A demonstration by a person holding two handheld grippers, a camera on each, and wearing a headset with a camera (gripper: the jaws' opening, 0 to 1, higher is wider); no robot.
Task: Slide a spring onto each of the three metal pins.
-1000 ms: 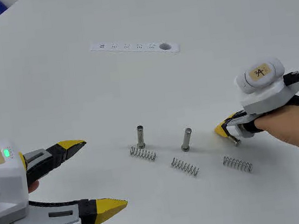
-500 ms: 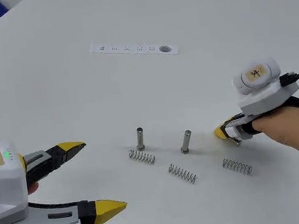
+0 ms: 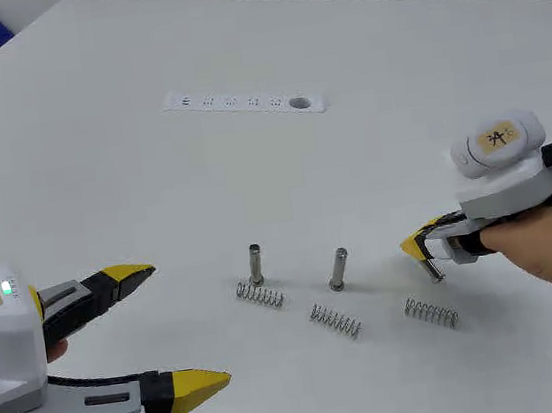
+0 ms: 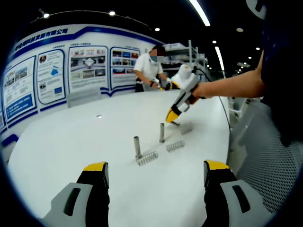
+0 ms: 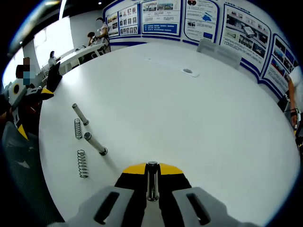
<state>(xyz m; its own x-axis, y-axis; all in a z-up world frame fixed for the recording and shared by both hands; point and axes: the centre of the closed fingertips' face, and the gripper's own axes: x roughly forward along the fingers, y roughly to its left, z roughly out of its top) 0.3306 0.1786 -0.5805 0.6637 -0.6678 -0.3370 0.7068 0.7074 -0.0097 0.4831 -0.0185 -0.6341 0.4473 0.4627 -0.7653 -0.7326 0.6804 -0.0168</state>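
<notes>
Two metal pins stand upright on the white table, one on the left [image 3: 256, 263] and one in the middle [image 3: 338, 268]. Three springs lie in front of them: left [image 3: 260, 294], middle [image 3: 334, 321] and right [image 3: 431, 313]. My right gripper [image 3: 420, 248] is shut on the third pin [image 3: 432, 270], which hangs just above the right spring and pokes out between the jaws as a pin [image 5: 151, 182]. My left gripper [image 3: 168, 329] is wide open near the front edge, well left of the parts. From there the pins [image 4: 137, 147] [image 4: 162, 133] and two springs [image 4: 147, 158] [image 4: 175, 146] lie ahead.
A flush socket panel [image 3: 243, 102] is set into the table far behind the pins. A person [image 4: 149, 71] stands beyond the far end of the table. The near table edge runs just under my left gripper.
The head camera has shifted a little. The right gripper still holds its pin in about the same spot, and the left gripper stays open in place.
</notes>
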